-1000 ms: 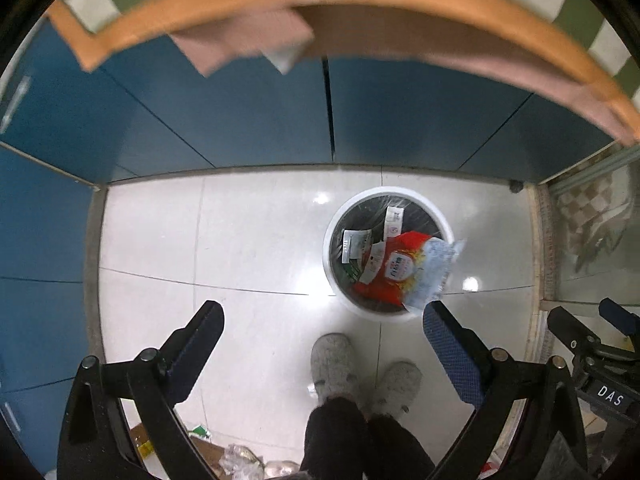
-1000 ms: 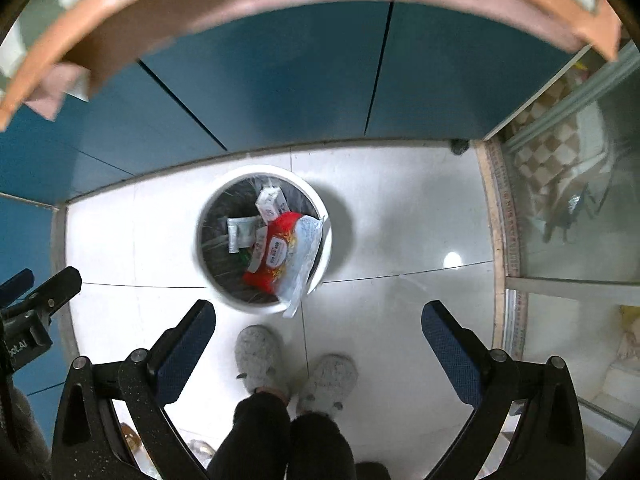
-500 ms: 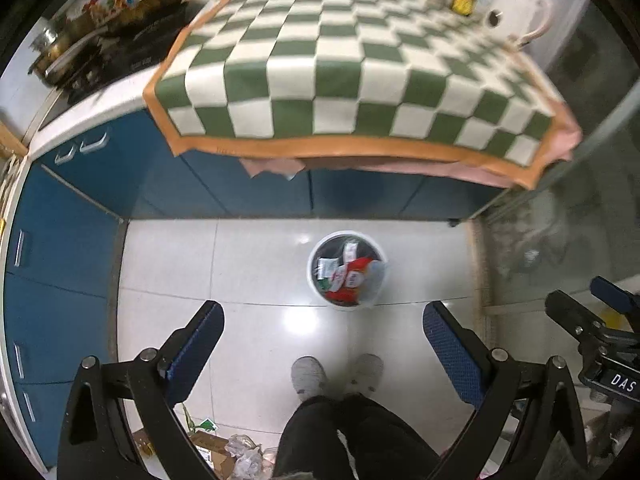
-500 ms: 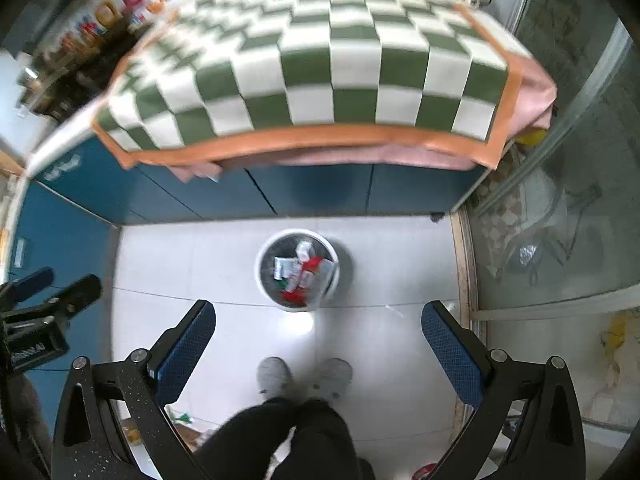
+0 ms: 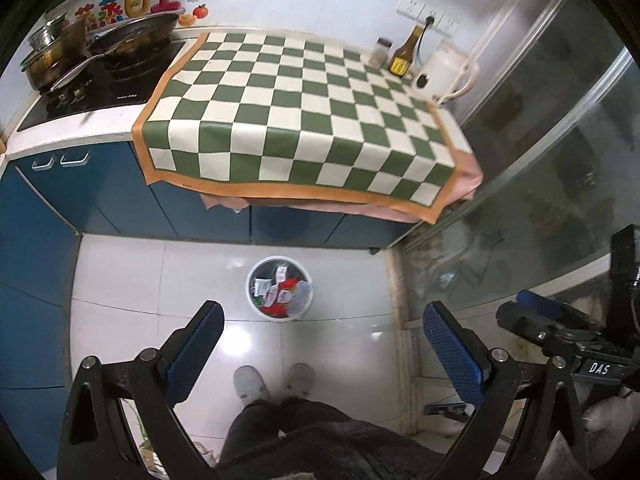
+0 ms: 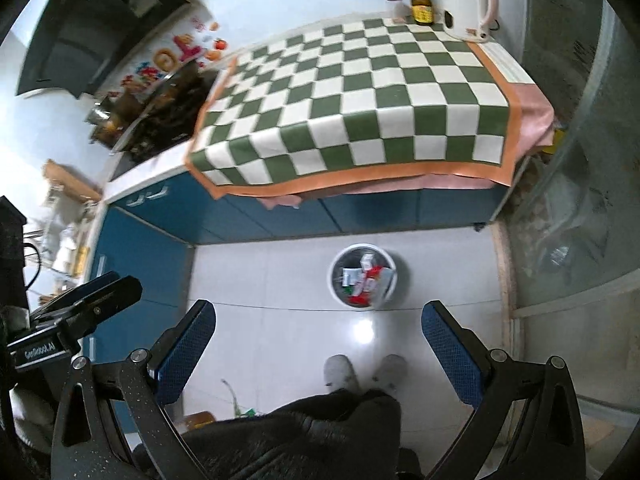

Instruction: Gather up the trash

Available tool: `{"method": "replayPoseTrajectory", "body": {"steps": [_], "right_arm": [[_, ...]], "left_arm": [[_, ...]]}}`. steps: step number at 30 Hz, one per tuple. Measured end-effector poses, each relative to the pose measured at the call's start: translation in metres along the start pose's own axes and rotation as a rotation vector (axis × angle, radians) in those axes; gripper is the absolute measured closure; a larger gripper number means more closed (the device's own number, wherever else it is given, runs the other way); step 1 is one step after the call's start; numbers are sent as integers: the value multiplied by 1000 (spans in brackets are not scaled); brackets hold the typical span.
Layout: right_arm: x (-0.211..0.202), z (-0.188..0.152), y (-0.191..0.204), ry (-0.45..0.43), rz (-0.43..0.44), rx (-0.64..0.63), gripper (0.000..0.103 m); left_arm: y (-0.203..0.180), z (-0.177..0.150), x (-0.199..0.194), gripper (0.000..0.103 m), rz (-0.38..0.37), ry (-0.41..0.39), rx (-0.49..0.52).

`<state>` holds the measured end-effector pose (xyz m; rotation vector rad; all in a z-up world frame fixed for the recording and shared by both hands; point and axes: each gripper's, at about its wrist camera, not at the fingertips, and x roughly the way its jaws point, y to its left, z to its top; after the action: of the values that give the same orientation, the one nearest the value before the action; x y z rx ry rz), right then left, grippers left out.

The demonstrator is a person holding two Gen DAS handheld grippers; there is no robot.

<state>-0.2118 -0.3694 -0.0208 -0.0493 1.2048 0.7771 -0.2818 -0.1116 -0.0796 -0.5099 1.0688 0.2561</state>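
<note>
Both claws, the left claw and right claw, have lifted well away from the bin, spread wide and empty, so the wrappers look binned and the checkered desk shows no trash.

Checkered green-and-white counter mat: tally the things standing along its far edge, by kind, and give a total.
Brown glass sauce bottle with yellow label: 1
Small clear jar with dark lid: 1
White electric kettle with handle: 1
Total: 3
</note>
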Motion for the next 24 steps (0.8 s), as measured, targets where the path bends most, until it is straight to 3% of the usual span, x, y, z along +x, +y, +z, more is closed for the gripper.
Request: {"method": "replayPoseTrajectory", "body": {"steps": [8,24], "right_arm": [[-26,-6,22,8,75,-24,0],[-25,-9,30,55,99,-45,0]], "left_arm": [[7,-8,-33,0,-101,-11,-38],[6,-18,-38,0,-111,1,-27]]}}
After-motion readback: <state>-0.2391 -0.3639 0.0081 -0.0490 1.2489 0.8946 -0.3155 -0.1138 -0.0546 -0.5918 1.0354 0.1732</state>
